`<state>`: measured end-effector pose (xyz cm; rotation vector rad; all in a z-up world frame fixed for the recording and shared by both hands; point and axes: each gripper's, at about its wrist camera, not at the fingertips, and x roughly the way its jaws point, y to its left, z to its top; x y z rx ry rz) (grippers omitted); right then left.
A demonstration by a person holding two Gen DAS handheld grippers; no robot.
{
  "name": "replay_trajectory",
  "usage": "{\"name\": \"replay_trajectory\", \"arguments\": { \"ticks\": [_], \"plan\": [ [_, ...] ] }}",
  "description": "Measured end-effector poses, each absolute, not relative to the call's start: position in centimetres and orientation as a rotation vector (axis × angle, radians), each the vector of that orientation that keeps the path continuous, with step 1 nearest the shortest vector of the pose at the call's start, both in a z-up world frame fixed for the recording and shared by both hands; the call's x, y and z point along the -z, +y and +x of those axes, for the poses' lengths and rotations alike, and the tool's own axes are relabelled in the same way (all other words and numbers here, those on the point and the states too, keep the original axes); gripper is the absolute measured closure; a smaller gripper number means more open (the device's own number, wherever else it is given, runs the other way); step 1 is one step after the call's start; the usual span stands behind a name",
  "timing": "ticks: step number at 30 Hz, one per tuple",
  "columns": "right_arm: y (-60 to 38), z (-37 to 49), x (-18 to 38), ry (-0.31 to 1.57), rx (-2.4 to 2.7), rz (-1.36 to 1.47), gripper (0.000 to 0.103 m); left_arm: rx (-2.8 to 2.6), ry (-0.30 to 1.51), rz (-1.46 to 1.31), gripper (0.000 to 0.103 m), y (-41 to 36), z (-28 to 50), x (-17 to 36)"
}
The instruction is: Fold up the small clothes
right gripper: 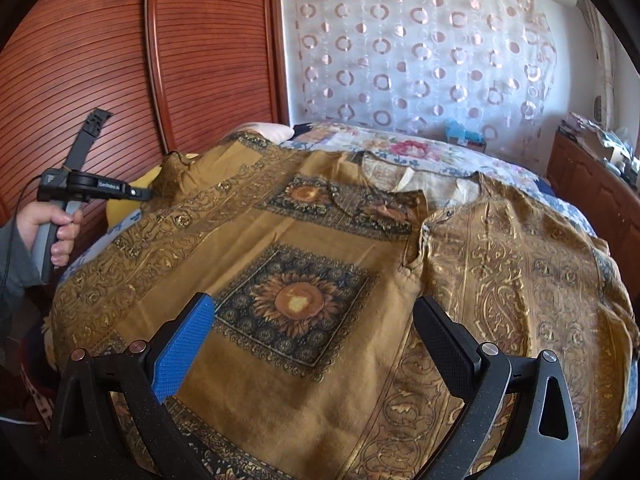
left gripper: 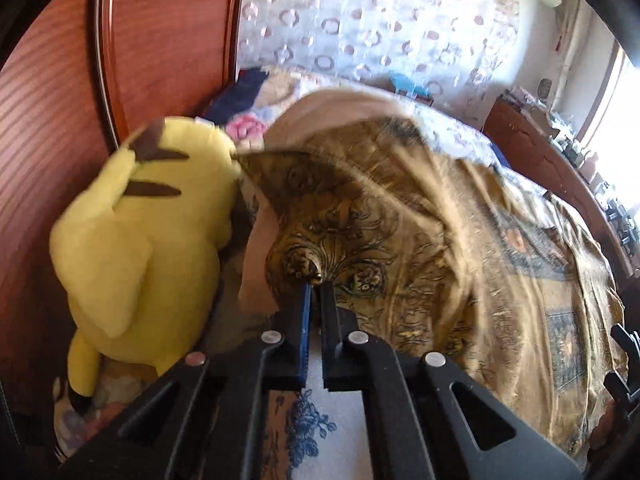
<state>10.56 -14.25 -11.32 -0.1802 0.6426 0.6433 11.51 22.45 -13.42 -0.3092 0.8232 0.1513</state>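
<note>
Left tool [left gripper: 316, 284]: jaws pinched shut on a bunched corner of the gold patterned garment [left gripper: 400, 208], cloth puckered right at the tips. In the right wrist view the same left tool [right gripper: 148, 193] sits at the garment's far-left corner, the sleeve end by the look of it, held by the person's hand [right gripper: 54, 228].

Right tool [right gripper: 312, 344]: jaws wide, nothing between them, hovering over the near hem above the sunflower square [right gripper: 296, 300].

Garment [right gripper: 320, 240] lies spread flat on the bed [right gripper: 400, 148], neckline away from the right tool, hem toward it; long axis runs near-to-far, sleeves out to either side.

Yellow plush toy [left gripper: 140, 240] sits just beside the gripped corner, against the wooden headboard [left gripper: 60, 120].

Judgement: key relation is that the garment body lies to the right of the left tool, so the fold goes inward across that axis. Left hand is on it; right is free to pin or take the opposite side.
</note>
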Motion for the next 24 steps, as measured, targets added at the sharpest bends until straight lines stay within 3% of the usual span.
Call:
{"name": "replay_trajectory", "arguments": {
  "ticks": [10,17,24],
  "plan": [
    [-14.7,10.8,11.5,0.654,-0.64,-0.15,0.002,0.004,0.673,-0.252,0.103,17.7,11.6,6.6],
    [-14.9,10.8,11.5,0.657,-0.64,-0.134,0.002,0.145,0.718,-0.135,0.103,11.1,13.4,4.7],
    [-15.3,10.8,11.5,0.668,-0.648,-0.105,0.002,0.197,0.73,-0.069,0.091,9.2,10.8,4.1]
  ]
}}
